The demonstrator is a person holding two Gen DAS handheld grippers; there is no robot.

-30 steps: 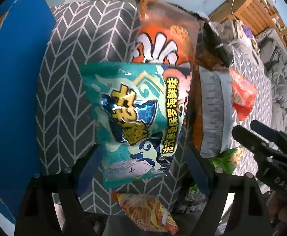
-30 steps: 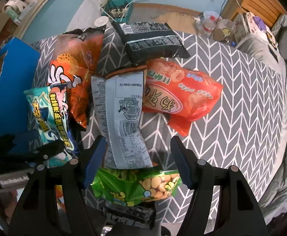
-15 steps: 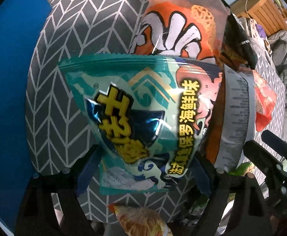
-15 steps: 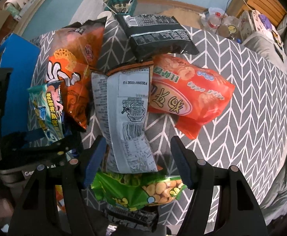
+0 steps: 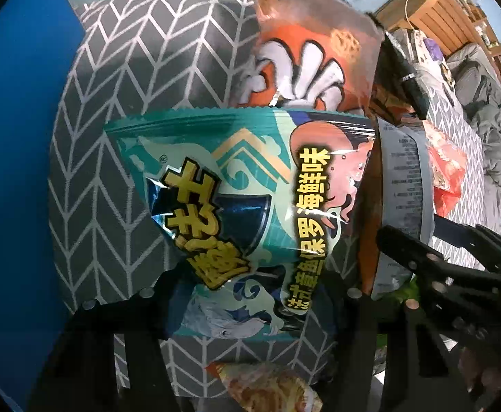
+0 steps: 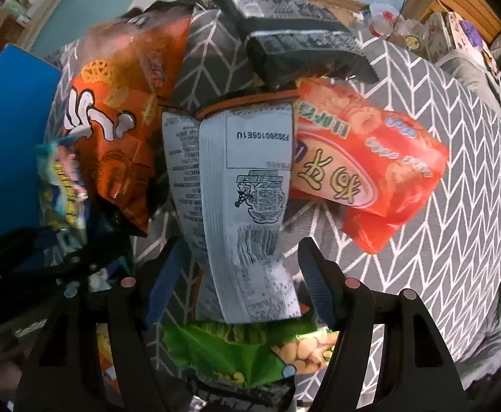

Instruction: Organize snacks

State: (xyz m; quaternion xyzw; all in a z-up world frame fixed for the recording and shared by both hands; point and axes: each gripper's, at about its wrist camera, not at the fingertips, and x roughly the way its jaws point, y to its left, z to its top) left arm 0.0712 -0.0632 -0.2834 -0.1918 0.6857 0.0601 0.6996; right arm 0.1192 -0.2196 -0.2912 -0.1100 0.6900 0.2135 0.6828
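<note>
A teal seafood snack bag (image 5: 250,213) lies on the grey chevron cloth (image 5: 113,158), its lower end between the open fingers of my left gripper (image 5: 254,295). It also shows blurred in the right wrist view (image 6: 61,178). My right gripper (image 6: 240,274) is open around the lower end of a grey-backed snack bag (image 6: 236,189), also seen in the left wrist view (image 5: 405,185). An orange snack bag (image 5: 312,55) lies behind the teal one. A red snack bag (image 6: 363,161) lies to the right of the grey one.
A blue box (image 5: 13,158) stands at the left edge of the cloth. A black snack bag (image 6: 298,41) lies at the back, a green peanut bag (image 6: 243,350) and an orange-yellow bag (image 5: 271,388) near the front. Wooden furniture (image 5: 439,17) stands beyond.
My left gripper has moved forward, so the teal bag's lower end now sits between its fingers. My right gripper has moved forward over the grey-backed bag. Both stay open.
</note>
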